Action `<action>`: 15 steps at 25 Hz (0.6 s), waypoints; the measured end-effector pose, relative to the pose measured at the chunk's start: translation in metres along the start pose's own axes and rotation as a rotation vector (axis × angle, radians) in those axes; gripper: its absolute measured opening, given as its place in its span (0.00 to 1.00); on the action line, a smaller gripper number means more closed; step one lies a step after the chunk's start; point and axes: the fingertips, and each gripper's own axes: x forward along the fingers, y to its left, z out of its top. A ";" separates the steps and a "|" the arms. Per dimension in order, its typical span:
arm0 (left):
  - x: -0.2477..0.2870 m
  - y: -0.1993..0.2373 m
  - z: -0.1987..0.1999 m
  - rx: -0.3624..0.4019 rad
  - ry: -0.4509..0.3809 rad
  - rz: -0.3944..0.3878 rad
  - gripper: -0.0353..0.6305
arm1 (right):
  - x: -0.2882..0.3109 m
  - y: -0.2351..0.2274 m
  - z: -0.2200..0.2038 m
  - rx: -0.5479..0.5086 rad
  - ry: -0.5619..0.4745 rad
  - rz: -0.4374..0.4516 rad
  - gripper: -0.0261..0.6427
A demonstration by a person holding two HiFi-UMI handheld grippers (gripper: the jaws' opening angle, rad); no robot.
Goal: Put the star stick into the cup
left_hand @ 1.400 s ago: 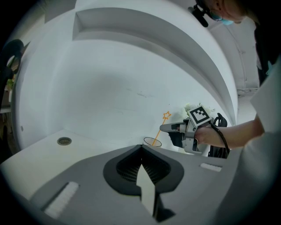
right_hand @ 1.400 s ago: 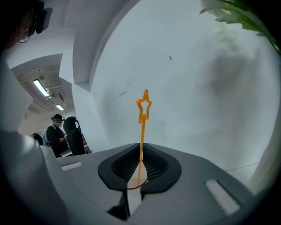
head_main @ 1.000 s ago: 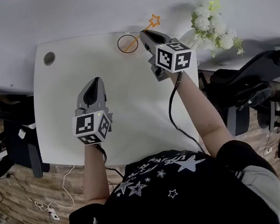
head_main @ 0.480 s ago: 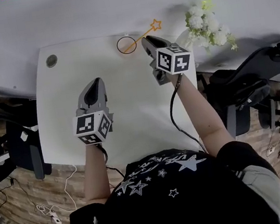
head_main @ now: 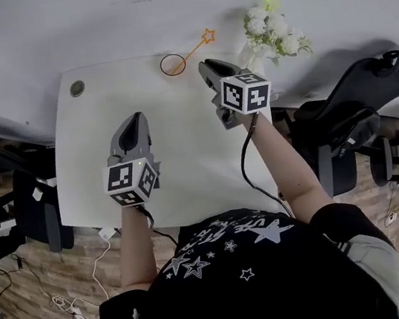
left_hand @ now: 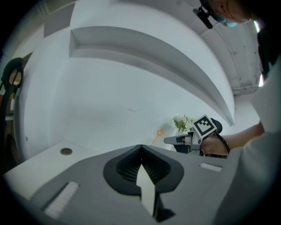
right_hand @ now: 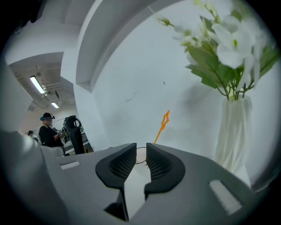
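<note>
First, from the head view: a white bench [head_main: 102,110] carries a clear cup [head_main: 173,64] near its far edge. The orange star stick [head_main: 195,47] stands with its lower end inside the cup and leans over the rim to the right, with the star at the top. The right gripper [head_main: 203,66] is just beside the cup, on its right, and does not touch the stick. The left gripper [head_main: 135,118] is over the middle of the bench, well apart from the cup. White flowers [head_main: 269,27] stand at the far right corner, and a round grommet [head_main: 77,88] sits at the far left corner.

Next, the left gripper view: its jaws are pressed together at the tips [left_hand: 140,149] and nothing is between them. Beyond them the stick [left_hand: 156,135] rises against the wall, near the right gripper [left_hand: 167,140].

Last, the right gripper view: the jaws [right_hand: 141,151] stand a little apart and are empty; through the narrow gap a part of the cup rim shows. The stick [right_hand: 162,127] rises tilted behind the jaws, and a white vase [right_hand: 232,132] with the flowers is at the right.
</note>
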 end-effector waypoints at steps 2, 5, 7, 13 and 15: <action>-0.010 -0.008 0.006 0.013 -0.012 0.006 0.06 | -0.011 0.008 0.004 0.000 -0.014 0.021 0.17; -0.027 -0.018 0.014 0.025 -0.031 0.023 0.06 | -0.026 0.019 0.009 -0.001 -0.032 0.050 0.16; -0.038 -0.025 0.018 0.029 -0.042 0.036 0.06 | -0.037 0.026 0.012 -0.003 -0.044 0.069 0.16; -0.067 -0.050 0.027 0.061 -0.071 0.064 0.06 | -0.070 0.046 0.019 -0.028 -0.079 0.118 0.13; -0.075 -0.058 0.031 0.070 -0.084 0.072 0.06 | -0.081 0.052 0.018 -0.046 -0.081 0.136 0.12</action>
